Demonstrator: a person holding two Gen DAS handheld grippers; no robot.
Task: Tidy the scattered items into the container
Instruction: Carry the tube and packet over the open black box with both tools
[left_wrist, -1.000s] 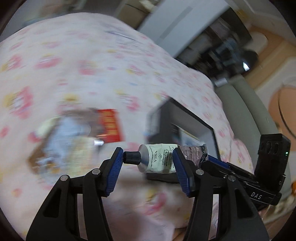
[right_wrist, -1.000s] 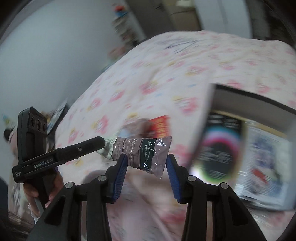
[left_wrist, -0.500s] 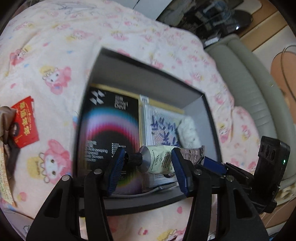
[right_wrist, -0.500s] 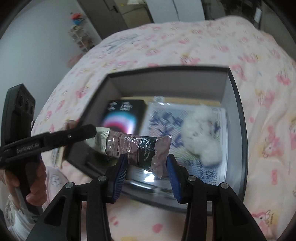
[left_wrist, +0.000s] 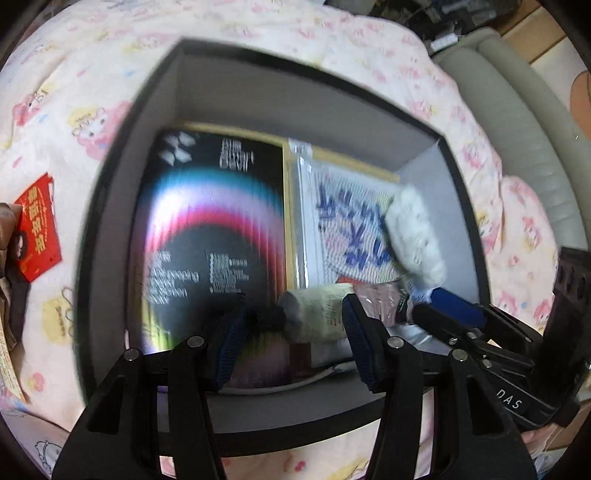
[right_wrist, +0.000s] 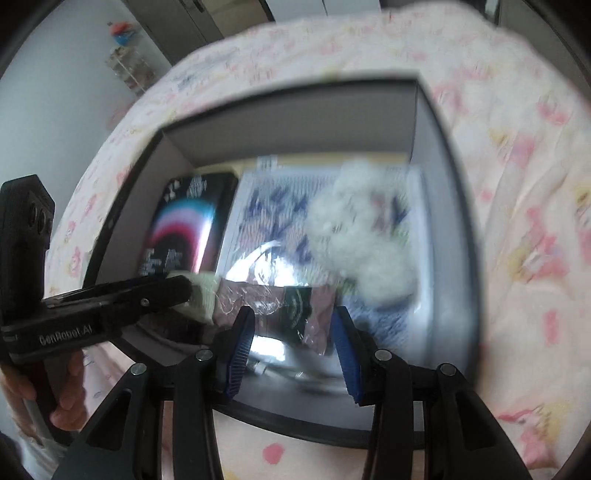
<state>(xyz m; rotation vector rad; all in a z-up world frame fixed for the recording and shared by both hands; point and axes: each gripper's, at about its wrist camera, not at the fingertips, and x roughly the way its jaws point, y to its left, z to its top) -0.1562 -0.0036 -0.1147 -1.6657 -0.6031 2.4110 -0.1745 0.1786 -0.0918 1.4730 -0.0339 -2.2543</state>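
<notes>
The tube (left_wrist: 321, 314) lies level over the box (left_wrist: 258, 92), cap leftward.

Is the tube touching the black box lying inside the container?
Cannot tell. The left wrist view shows the tube overlapping the black box, but blur hides any gap.

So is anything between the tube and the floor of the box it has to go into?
No barrier. The tube, held by both grippers, hangs inside the open box. Below it lie only contents: black booklet, patterned pouch, white fluffy item.
</notes>
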